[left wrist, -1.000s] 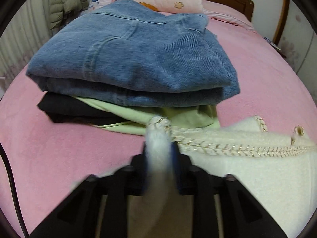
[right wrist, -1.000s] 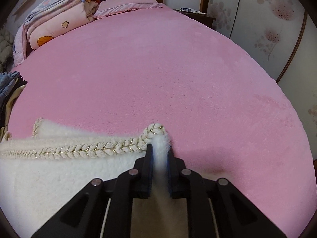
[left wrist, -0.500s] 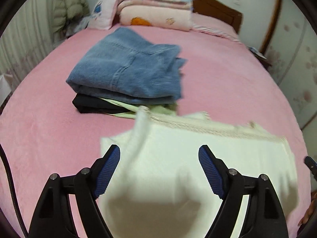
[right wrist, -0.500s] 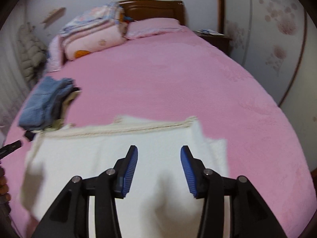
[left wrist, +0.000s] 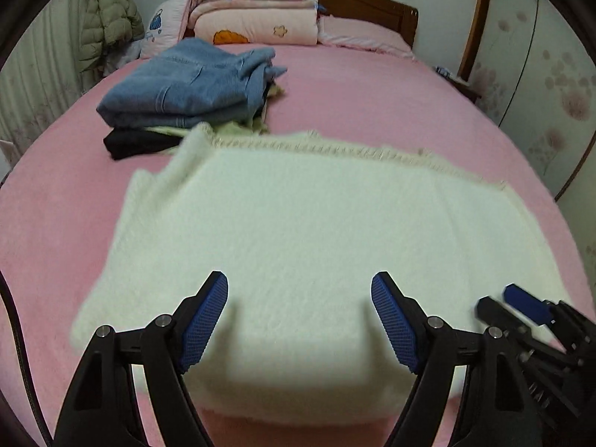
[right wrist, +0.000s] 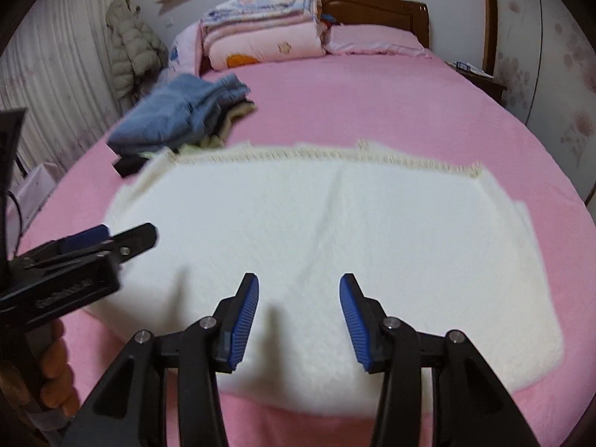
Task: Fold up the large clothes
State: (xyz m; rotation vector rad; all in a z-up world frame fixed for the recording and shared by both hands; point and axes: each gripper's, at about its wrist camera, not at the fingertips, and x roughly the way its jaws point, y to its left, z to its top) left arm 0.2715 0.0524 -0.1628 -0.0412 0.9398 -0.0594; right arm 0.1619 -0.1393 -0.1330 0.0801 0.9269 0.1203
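Both jaws spread wide, empty, above white fleece garment point(left wrist: 309, 231) lying flat on pink bed point(left wrist: 372, 93), beside stack of folded clothes point(left wrist: 186, 89).

The bedspread point(left wrist: 372, 104) is a plain, soft pink from edge to edge. On it lies a cream-white fuzzy garment point(left wrist: 316, 231), its far hem trimmed with a braided cream border point(left wrist: 327, 147) flecked with gold. Toward the bed's left edge, faded blue jeans point(left wrist: 186, 82) top a pile above a pale green piece point(left wrist: 238, 128) and a black one point(left wrist: 138, 143). At the dark brown wooden headboard point(right wrist: 372, 3), the pale pink quilts point(right wrist: 268, 33) show an orange patch and a small flower. Both grippers are black with blue ribbed pads point(left wrist: 203, 320).
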